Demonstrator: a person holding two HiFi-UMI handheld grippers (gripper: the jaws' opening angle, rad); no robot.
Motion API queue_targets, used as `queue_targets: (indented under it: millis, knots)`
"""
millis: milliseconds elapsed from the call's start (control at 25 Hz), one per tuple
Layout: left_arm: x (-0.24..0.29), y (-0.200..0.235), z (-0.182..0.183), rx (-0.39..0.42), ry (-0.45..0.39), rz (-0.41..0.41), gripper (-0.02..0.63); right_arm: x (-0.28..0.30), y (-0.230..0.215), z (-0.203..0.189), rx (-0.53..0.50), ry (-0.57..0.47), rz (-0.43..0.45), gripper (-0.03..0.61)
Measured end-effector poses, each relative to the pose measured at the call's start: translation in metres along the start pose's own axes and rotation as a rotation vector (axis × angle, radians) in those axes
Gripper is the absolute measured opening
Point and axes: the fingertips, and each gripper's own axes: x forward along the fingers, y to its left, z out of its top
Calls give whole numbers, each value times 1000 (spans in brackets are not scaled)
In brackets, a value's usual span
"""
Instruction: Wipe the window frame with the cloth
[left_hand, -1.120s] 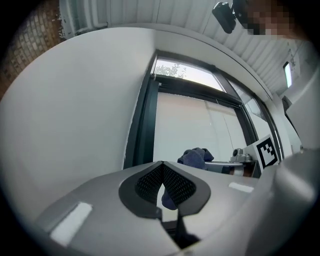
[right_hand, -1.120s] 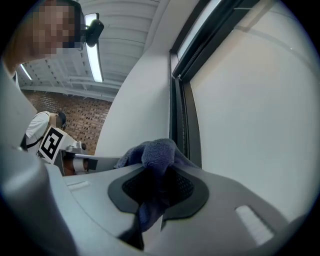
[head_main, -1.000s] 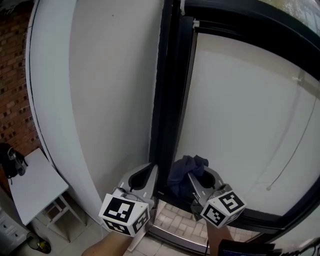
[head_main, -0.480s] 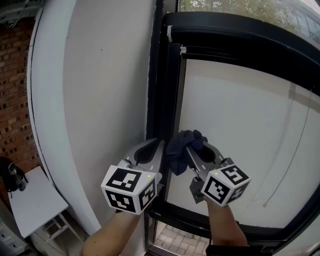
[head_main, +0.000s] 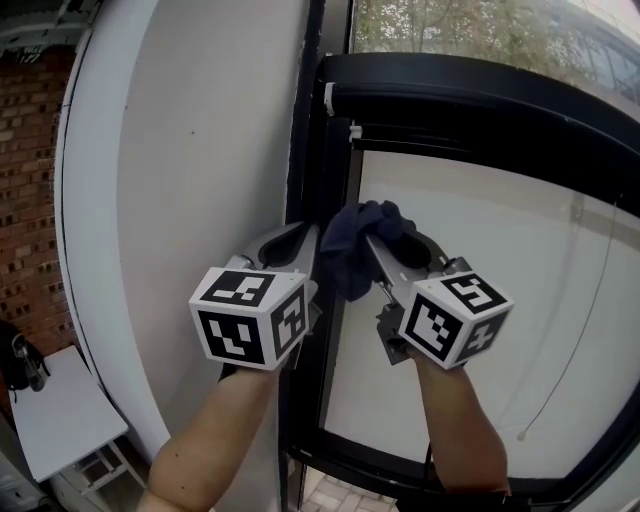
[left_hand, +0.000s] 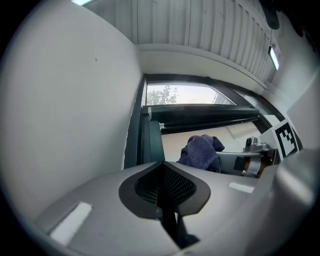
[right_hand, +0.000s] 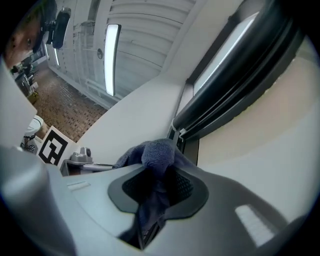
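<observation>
**Blue cloth held up against the dark window frame**

Closest to us are the person's two arms, reaching up toward the window frame (head_main: 335, 150). The left tool (head_main: 296, 243) sits just left of the frame's tall post, next to the white wall (head_main: 200, 180). Its two jaws are shut together with nothing between them (it does no wiping here, and I think it is only waiting).

The right tool (head_main: 388, 248) sits just right of the same post. Its jaws are clamped tight on the cloth (head_main: 352, 250), and a soft, dark blue lump of it sticks out past the tips. I think it is held that way so the soft cloth meets the frame and the hard tool does not scratch it.

The cloth lies on the frame's post, between the two tools and some way below the frame's top corner. It looks like it is touching the post.

Farther back, inside the frame, is a pale pane (head_main: 480, 280). A thin cord (head_main: 592, 320) hangs down near the frame's right side. Above the frame's top bar, green trees (head_main: 450, 30) show outside.
</observation>
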Motion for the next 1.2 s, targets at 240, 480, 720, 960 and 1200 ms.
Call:
queue_targets:
  millis: [240, 480, 720, 960, 1200]
  knots:
    - [34, 8, 21, 35, -18, 30, -6, 15, -20, 36, -12, -71, -16, 67]
    - [50, 12, 66, 83, -78, 74, -6, 27, -29, 75, -48, -140, -31, 69]
    - [60, 24, 97, 114, -115, 97, -6, 43, -32, 100, -118, -174, -83, 69]
    - [77, 28, 125, 110, -163, 65, -6, 62, -43, 123, -147, -186, -166, 69]
    - [90, 32, 133, 98, -147, 41, -6, 79, -41, 131, -198, -176, -278, 69]
